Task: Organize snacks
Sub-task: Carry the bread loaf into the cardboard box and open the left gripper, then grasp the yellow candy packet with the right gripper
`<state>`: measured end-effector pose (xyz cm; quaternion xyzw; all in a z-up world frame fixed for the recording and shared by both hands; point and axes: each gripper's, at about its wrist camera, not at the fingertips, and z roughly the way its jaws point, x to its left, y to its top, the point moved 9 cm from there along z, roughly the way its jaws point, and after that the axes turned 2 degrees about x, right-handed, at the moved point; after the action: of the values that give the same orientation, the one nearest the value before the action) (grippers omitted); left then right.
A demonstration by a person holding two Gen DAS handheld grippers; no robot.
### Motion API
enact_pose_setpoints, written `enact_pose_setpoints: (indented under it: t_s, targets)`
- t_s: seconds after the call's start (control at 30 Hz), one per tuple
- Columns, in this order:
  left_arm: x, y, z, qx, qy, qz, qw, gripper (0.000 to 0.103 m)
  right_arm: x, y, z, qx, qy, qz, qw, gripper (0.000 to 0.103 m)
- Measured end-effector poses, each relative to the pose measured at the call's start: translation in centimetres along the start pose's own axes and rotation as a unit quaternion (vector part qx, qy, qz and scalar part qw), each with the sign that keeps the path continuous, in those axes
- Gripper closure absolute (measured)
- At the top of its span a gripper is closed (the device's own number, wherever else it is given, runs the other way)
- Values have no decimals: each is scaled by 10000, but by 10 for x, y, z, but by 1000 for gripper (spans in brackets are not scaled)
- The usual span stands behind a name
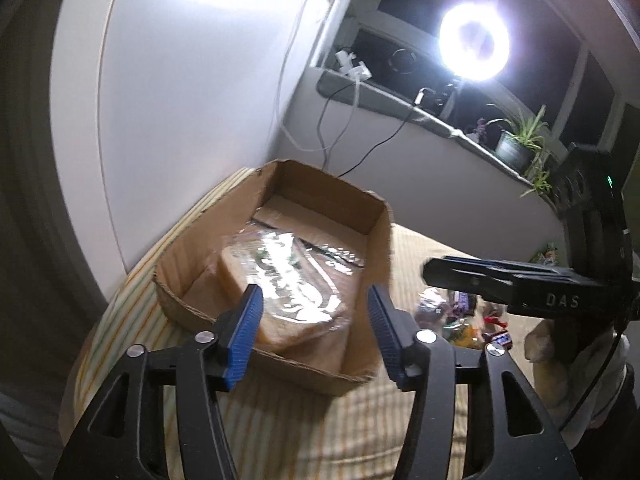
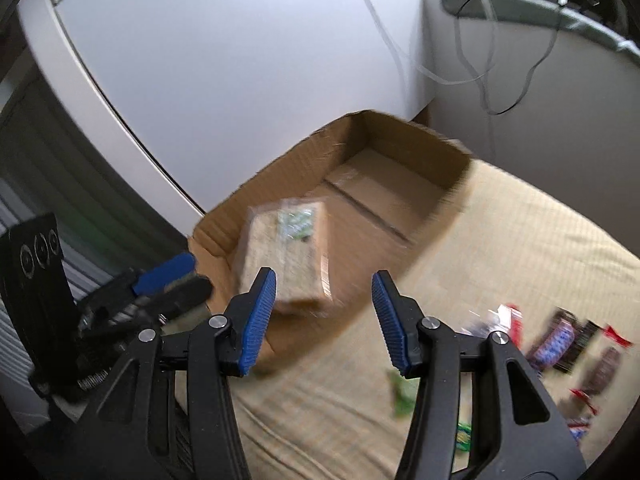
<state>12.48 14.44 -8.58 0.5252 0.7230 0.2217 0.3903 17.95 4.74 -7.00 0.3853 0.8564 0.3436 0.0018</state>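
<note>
A plastic-wrapped sandwich (image 1: pixel 280 292) lies in the near end of an open cardboard box (image 1: pixel 372 208) on a striped cloth. My left gripper (image 1: pixel 314 332) is open and empty just above the box's near edge, its jaws either side of the sandwich. The right wrist view shows the same sandwich (image 2: pixel 288 256) in the box (image 2: pixel 424 140), blurred. My right gripper (image 2: pixel 324 316) is open and empty over the box's near corner. Several wrapped snack bars (image 2: pixel 560 340) lie on the cloth to the right; they also show in the left wrist view (image 1: pixel 460 312).
The box sits against a white wall panel (image 1: pixel 192 100). A windowsill (image 1: pixel 440 120) at the back holds cables, a ring light (image 1: pixel 474 40) and a potted plant (image 1: pixel 516 148). The right gripper's body (image 1: pixel 520 284) shows in the left wrist view, above the snacks.
</note>
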Motion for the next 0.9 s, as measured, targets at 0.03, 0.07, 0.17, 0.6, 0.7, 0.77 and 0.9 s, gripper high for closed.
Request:
enact_pose_setpoints:
  t_s: [0.03, 0.07, 0.17, 0.6, 0.7, 0.77, 0.9]
  targets:
    - [-5, -2, -1, -6, -44, 37, 10000, 47, -6, -5, -10, -72, -56, 12, 10000, 50]
    - [-11, -4, -2, 9, -84, 79, 9999, 47, -14, -12, -21, -141, -165, 36, 9998, 45]
    - [-30, -12, -2, 82, -212, 233, 9995, 47, -34, -29, -50, -356, -528, 48, 9980, 30]
    - [-114, -74, 20, 826, -969, 802, 9886, 47, -87, -160, -100, -91, -1475, 144, 9889, 30]
    - [-133, -94, 27, 1083, -1164, 958, 9826, 51, -84, -186, -94, 62, -1328, 149, 9910, 30]
    - [-142, -103, 31, 1223, -1261, 1054, 9788, 58, -78, -194, -90, 116, -1303, 78, 9914, 35]
    - [-158, -117, 41, 1413, -1312, 1249, 9732, 66, -73, -203, -82, 233, -1324, -128, 9908, 42]
